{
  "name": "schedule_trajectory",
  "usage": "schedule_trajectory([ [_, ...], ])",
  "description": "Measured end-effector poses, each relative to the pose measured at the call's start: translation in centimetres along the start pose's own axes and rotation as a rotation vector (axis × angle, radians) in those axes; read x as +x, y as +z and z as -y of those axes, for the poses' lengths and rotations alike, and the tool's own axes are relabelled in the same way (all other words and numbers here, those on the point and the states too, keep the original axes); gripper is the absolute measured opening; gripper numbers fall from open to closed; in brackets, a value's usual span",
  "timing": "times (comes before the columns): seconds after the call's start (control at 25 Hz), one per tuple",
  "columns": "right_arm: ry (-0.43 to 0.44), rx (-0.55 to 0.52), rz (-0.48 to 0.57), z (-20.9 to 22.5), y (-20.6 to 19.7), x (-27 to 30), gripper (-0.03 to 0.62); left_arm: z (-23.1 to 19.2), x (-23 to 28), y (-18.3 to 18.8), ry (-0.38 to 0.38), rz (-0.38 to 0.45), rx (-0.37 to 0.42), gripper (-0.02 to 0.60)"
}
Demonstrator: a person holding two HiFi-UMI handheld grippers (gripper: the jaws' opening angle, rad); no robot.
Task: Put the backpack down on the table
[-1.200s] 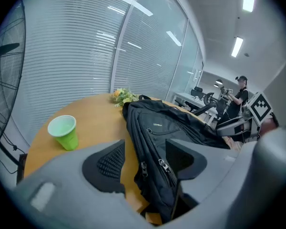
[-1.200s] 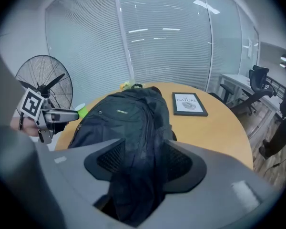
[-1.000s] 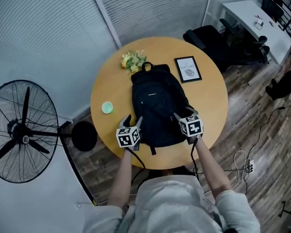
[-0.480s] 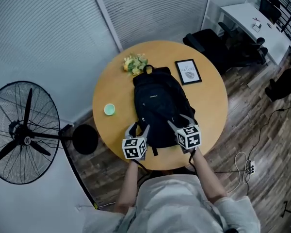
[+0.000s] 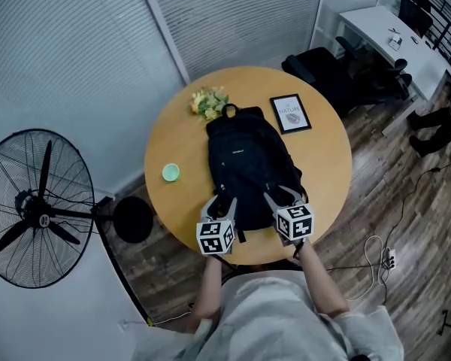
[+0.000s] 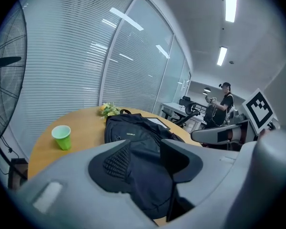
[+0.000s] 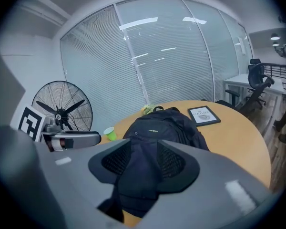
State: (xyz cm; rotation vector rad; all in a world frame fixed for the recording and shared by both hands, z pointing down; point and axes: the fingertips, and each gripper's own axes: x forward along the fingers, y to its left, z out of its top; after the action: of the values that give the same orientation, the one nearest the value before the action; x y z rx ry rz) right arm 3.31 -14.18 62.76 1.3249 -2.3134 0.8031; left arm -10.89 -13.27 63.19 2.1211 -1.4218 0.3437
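Both grippers hover over the near edge of the round wooden table [image 5: 327,153], one in each of the person's hands, and neither holds anything. On the left gripper [image 5: 219,203] the two jaws stand apart with a clear gap, though they have just been closing a little; only the dark cloth of the backpack's near end shows beyond the gap, and the pads do not press on it. On the right gripper [image 5: 284,196] the jaws are likewise parted, have also just been closing, and grasp nothing. Each gripper carries one cube with square markers, so two cubes show in the head view. One black backpack [image 5: 244,160] lies flat on the table, roughly at its middle, with its carry handle pointing to the far side and its bottom end near the two grippers. One small green cup [image 5: 171,173] stands upright on the table to the left of the backpack and apart from it. One bunch of yellow-green flowers [image 5: 208,101] lies just beyond the handle. One framed picture [image 5: 290,113] lies flat to the right of the backpack's top, close to it. One large standing fan [image 5: 37,209] is on the floor to the left of the table. One white desk [image 5: 387,36] stands far off at the upper right.
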Motion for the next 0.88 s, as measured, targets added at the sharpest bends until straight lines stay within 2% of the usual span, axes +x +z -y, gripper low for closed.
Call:
schedule_trajectory([
  [0.52, 0.008, -0.010, -0.008, -0.08, -0.07, -0.18, 0.105, 0.50, -0.24, -0.04, 0.009, 0.028, -0.029, 0.087],
  [0.68, 0.013, -0.006, -0.006, -0.11, -0.06, -0.23, 0.075, 0.32, -0.50, 0.01, 0.020, 0.037, -0.028, 0.003],
  [0.88, -0.003, 0.018, -0.001, 0.16, -0.21, -0.21, 0.008, 0.32, -0.48, 0.02, 0.015, 0.033, -0.017, 0.003],
])
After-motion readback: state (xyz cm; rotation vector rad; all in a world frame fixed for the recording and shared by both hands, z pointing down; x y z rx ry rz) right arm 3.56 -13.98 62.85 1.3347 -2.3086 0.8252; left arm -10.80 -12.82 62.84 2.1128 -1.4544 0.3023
